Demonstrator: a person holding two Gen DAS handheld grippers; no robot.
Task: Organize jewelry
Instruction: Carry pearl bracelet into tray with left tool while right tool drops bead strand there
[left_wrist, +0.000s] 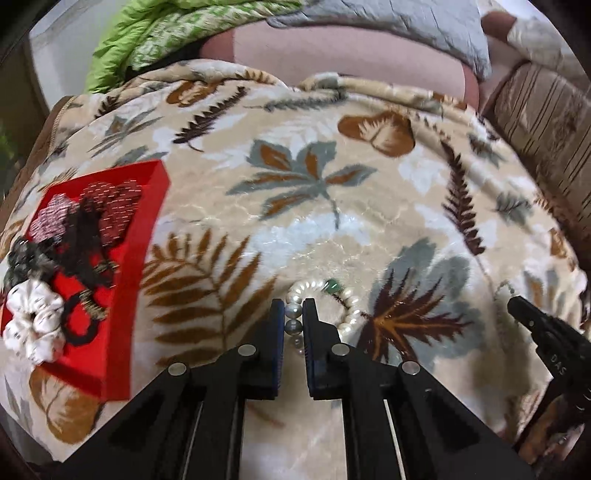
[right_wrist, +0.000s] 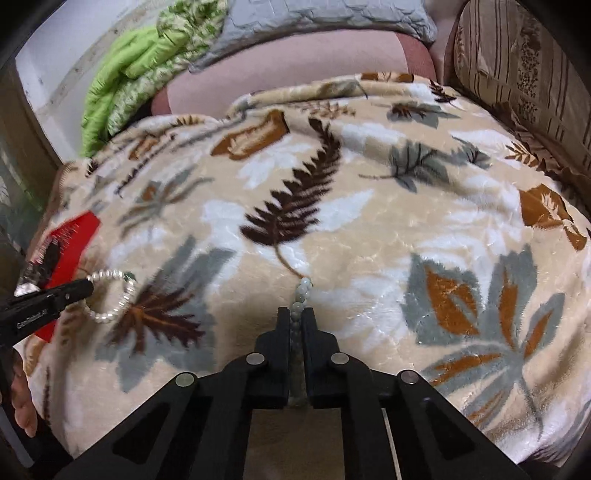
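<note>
My left gripper (left_wrist: 294, 307) is shut on a white pearl bracelet (left_wrist: 314, 287) with a green bead, which lies looped on the leaf-print blanket (left_wrist: 295, 206). The bracelet also shows in the right wrist view (right_wrist: 118, 306), next to the left gripper (right_wrist: 86, 286). My right gripper (right_wrist: 295, 314) is shut on a pale green bead bracelet (right_wrist: 301, 293), whose beads run between the fingers and out ahead onto the blanket. A red tray (left_wrist: 140, 236) at the left holds several hair scrunchies.
The right gripper's tip (left_wrist: 517, 304) shows at the right edge of the left view. A green quilt (right_wrist: 122, 74), a grey pillow (right_wrist: 314, 14) and a striped cushion (right_wrist: 524, 74) lie behind the blanket. A hand (right_wrist: 22, 402) is at the lower left.
</note>
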